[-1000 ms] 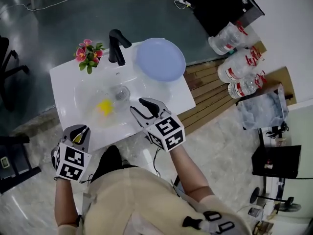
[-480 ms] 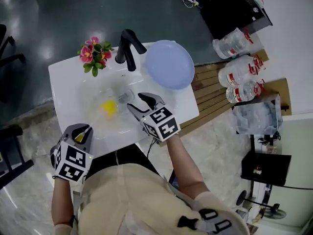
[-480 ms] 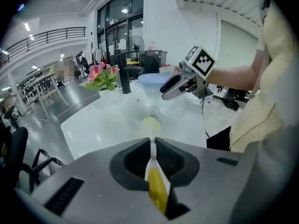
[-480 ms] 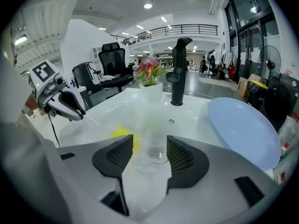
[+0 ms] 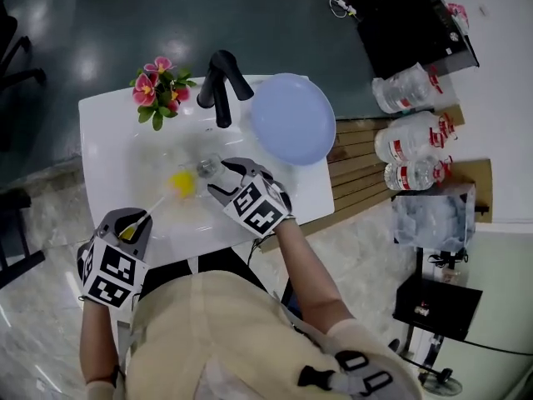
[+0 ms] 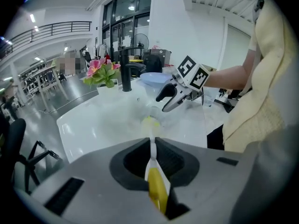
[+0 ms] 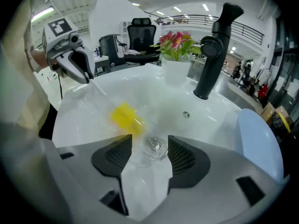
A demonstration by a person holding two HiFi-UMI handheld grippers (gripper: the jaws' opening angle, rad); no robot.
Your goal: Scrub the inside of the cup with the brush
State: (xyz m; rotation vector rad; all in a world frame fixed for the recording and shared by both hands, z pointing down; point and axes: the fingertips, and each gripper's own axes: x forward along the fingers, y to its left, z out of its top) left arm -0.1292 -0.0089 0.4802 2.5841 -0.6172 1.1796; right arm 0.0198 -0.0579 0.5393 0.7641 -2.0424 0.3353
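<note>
A clear cup [image 5: 208,167] stands in the white sink basin [image 5: 117,161], near the drain. My right gripper [image 5: 221,179] reaches over the basin's front edge and straddles the cup [image 7: 154,147]. Its jaws are opening, and a small gap shows between each pad and the glass. My left gripper [image 5: 133,222] is shut on the yellow handle of the brush [image 6: 157,185]. The brush's thin white stem runs out to a yellow head [image 5: 180,182], which lies in the basin just left of the cup. In the right gripper view the brush head [image 7: 125,115] sits beside the cup.
A black faucet [image 5: 223,86] and a pot of pink flowers [image 5: 158,86] stand at the sink's back edge. A pale blue plate [image 5: 293,117] rests on the right side of the counter. Several water bottles [image 5: 412,123] lie on the floor to the right.
My right gripper has moved left over the basin to the cup and its jaws have spread wider. The left gripper still holds the brush, with its head near the cup.
</note>
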